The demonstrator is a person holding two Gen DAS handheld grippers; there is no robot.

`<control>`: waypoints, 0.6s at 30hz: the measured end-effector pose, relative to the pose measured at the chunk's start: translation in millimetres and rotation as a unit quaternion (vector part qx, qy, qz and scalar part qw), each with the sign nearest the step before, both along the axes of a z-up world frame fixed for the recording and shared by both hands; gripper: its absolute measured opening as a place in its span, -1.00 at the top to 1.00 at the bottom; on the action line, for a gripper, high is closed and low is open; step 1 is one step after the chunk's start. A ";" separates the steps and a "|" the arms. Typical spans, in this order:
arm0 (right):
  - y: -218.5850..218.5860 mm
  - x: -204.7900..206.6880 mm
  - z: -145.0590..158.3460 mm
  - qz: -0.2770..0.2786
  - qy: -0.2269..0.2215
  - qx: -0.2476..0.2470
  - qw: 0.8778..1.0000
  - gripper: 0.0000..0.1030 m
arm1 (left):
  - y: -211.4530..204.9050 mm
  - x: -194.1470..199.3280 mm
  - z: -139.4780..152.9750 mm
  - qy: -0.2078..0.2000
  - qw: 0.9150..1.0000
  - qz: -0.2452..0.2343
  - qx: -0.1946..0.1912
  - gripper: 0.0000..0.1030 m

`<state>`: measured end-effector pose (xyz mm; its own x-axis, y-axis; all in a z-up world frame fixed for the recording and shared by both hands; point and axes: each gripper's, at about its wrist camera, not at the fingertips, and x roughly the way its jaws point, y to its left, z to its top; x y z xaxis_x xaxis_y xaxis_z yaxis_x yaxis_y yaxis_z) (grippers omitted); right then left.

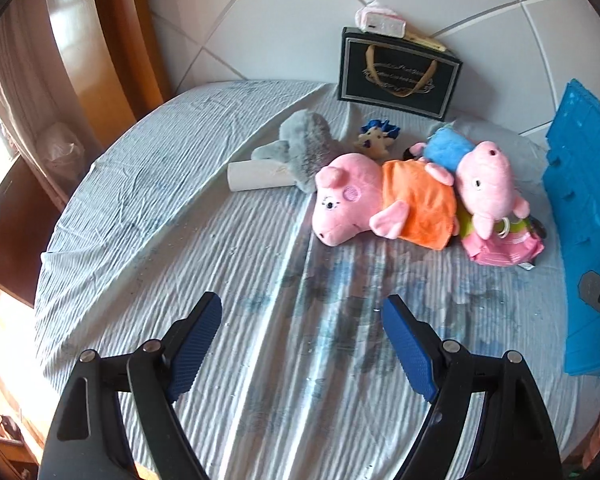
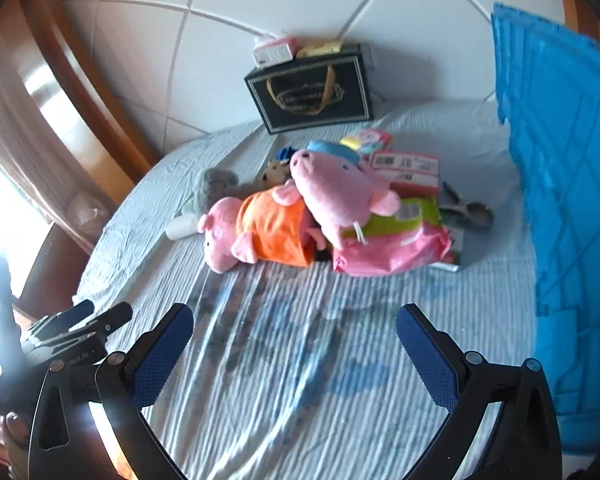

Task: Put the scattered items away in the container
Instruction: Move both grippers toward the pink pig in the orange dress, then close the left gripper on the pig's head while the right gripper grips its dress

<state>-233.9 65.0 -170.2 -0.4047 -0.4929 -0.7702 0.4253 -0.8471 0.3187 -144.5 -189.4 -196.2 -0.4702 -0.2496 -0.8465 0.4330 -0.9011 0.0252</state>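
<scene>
Toys lie heaped on the striped bedsheet [image 1: 228, 264]: a pink pig plush in an orange dress [image 1: 380, 200] [image 2: 260, 224], a second pink pig plush [image 1: 484, 184] [image 2: 340, 192] on top of a pink packet [image 2: 392, 252], a grey plush [image 1: 304, 148], a small blue-haired doll [image 1: 376, 140] and a white roll [image 1: 256, 176]. A blue plastic crate [image 1: 584, 208] [image 2: 568, 200] stands at the right. My left gripper [image 1: 302, 306] is open over bare sheet, short of the orange-dressed pig. My right gripper [image 2: 296, 316] is open too, nothing between its fingers.
A black gift bag [image 1: 396, 74] leans on the white headboard with a tissue pack [image 1: 380, 22] on top. Pink boxes [image 2: 408, 168] and a dark pair of glasses [image 2: 468, 210] lie behind the pile. A wooden frame and window are on the left.
</scene>
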 end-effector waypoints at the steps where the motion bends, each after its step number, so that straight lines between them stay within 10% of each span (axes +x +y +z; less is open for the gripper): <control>1: -8.2 -5.6 -8.6 0.006 -0.016 0.005 1.000 -1.00 | -9.4 -2.0 -4.9 -0.003 1.000 0.004 0.002 -0.60; 6: -44.8 -27.2 -30.2 0.008 -0.016 0.067 0.998 -0.98 | -44.5 -27.0 -23.6 -0.003 1.000 -0.007 0.001 -0.60; 11: -78.9 -48.1 -59.5 0.005 -0.026 0.076 0.997 -0.44 | -51.5 -76.2 -56.4 0.000 0.997 -0.077 0.000 -0.60; 18: -116.7 -84.0 -103.0 -0.018 -0.041 0.082 0.996 -0.44 | -42.6 -126.5 -96.8 -0.029 0.990 -0.136 0.040 -0.60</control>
<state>-317.9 -51.7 -273.2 -0.3521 -0.3443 -0.8703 0.3727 -0.9045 0.2071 -271.1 -232.0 -292.9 -0.4611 -0.0519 -0.8859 0.1750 -0.9840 -0.0335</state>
